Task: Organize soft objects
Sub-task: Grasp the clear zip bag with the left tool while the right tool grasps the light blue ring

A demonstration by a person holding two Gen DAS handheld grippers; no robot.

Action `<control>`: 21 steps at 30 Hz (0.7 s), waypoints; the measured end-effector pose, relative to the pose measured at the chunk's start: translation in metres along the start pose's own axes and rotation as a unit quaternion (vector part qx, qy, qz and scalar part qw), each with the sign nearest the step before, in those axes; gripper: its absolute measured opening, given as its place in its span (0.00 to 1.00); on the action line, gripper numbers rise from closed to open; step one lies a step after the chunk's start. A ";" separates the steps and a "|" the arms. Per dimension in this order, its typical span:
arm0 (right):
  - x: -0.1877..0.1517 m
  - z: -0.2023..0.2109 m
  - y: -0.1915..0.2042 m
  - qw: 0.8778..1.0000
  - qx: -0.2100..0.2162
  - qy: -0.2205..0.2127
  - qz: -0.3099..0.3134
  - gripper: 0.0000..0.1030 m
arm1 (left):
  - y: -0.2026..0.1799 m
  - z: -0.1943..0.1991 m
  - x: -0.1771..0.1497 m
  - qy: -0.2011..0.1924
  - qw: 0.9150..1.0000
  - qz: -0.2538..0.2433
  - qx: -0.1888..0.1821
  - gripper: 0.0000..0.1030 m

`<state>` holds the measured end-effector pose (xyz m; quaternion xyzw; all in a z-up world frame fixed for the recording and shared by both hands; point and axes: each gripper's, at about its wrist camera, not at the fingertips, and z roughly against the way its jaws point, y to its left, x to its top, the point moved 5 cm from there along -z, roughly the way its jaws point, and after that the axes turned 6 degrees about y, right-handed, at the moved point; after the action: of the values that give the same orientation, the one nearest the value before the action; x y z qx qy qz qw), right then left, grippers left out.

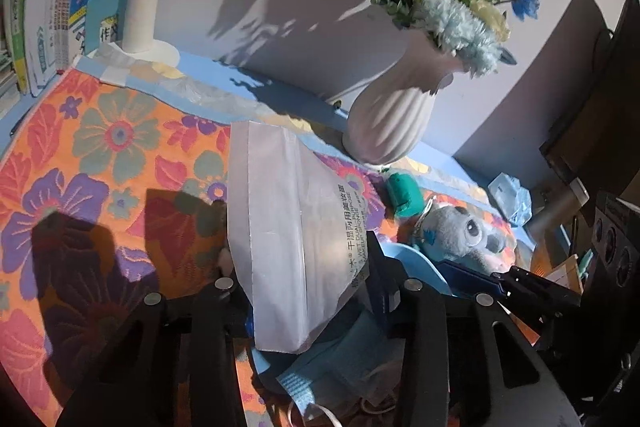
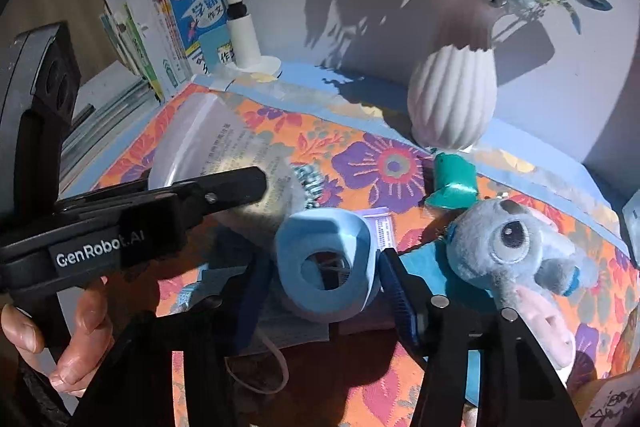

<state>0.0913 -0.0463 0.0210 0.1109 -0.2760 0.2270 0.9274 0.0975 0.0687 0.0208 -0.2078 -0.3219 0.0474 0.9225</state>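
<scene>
A white pouch of makeup sponges (image 1: pixel 288 227) stands upright between the fingers of my left gripper (image 1: pixel 298 259), which is shut on its lower part. In the right wrist view one black left finger (image 2: pixel 236 187) lies across the same translucent pouch (image 2: pixel 208 143). My right gripper (image 2: pixel 324 263) has its blue pads against both sides of a light blue foam ring (image 2: pixel 320 247) with a round hole. That ring (image 1: pixel 414 261) shows just behind the pouch in the left wrist view. A grey-blue plush toy (image 2: pixel 512 247) lies right of the ring, and a pale blue face mask (image 1: pixel 332 359) lies under both grippers.
A floral orange cloth (image 1: pixel 100 147) covers the table. A white ribbed vase (image 2: pixel 452 99) with flowers stands by the wall, a teal object (image 2: pixel 454 183) lies in front of it. Books (image 1: pixel 60 7) and a white lamp base (image 1: pixel 140 19) stand far left. A hand (image 2: pixel 72 339) holds the left gripper.
</scene>
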 end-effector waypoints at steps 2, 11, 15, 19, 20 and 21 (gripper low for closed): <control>0.000 0.010 -0.002 1.000 0.003 -0.013 -0.006 0.51 | -0.003 0.009 0.000 -0.010 1.000 0.000 -0.003 0.36; -0.016 0.063 -0.007 0.998 0.016 -0.048 -0.034 0.51 | -0.029 0.064 -0.004 -0.052 0.998 -0.022 -0.023 0.36; -0.049 0.089 -0.008 0.998 0.006 -0.053 -0.029 0.51 | -0.044 0.081 -0.018 -0.056 0.997 -0.042 -0.035 0.36; -0.105 0.091 -0.012 0.999 -0.003 -0.032 -0.029 0.51 | -0.053 0.089 -0.038 -0.047 0.996 -0.049 -0.059 0.36; -0.123 0.089 -0.013 0.999 -0.009 -0.024 -0.029 0.51 | -0.055 0.090 -0.044 -0.044 0.996 -0.052 -0.059 0.36; -0.138 0.087 -0.015 0.999 -0.010 -0.016 -0.035 0.52 | -0.057 0.090 -0.049 -0.042 0.996 -0.057 -0.057 0.36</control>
<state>-0.0447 -0.1378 0.0138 0.1150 -0.2889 0.1902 0.9312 0.0007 0.0377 0.0798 -0.2389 -0.3738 -0.0145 0.8961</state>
